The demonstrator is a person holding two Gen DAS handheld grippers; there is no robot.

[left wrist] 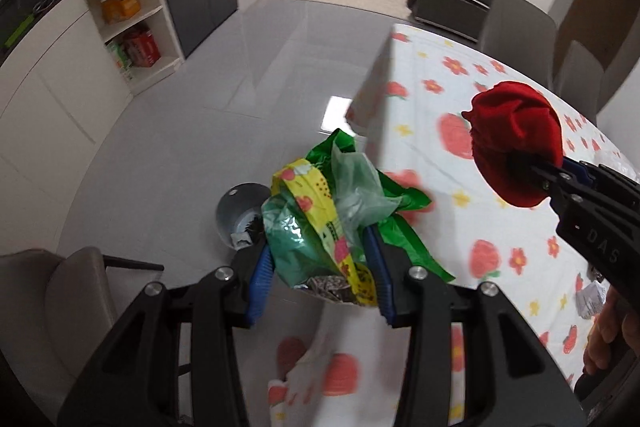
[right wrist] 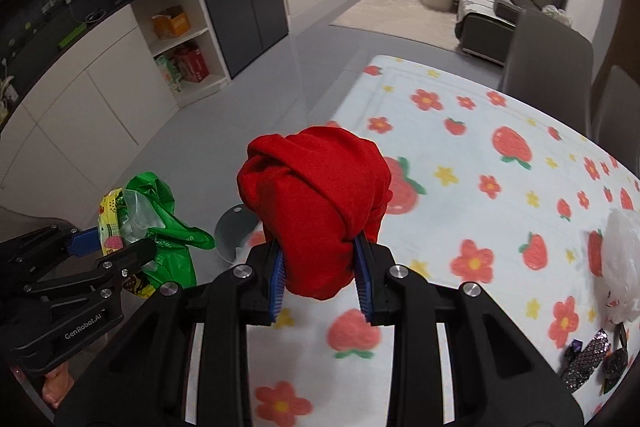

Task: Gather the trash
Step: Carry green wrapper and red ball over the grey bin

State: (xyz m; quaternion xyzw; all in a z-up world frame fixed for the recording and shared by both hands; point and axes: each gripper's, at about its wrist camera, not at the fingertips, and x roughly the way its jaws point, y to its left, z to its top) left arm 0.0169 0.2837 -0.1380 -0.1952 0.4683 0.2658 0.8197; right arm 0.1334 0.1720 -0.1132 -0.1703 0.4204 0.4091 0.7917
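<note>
Carrying trash toward bin. Left wrist view: left gripper (left wrist: pixel 320 259) clamped narrow on wrapper bundle (left wrist: pixel 324 211), green bag plus yellow packet; grey bin (left wrist: pixel 236 211) on floor at 9 o'clock of bundle, past table (left wrist: pixel 460 163) edge. Centre bundle over bin mouth before letting go.

Right wrist view: right gripper (right wrist: pixel 320 267) pinching red cloth ball (right wrist: pixel 316 203) above tablecloth; bin at 8 o'clock. White bag (right wrist: pixel 620 259) and sequin scraps (right wrist: pixel 588 359) remain at 3–4 o'clock

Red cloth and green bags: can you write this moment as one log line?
left hand-held gripper: shut on plastic bags | right hand-held gripper: shut on red cloth | bin: below
</note>
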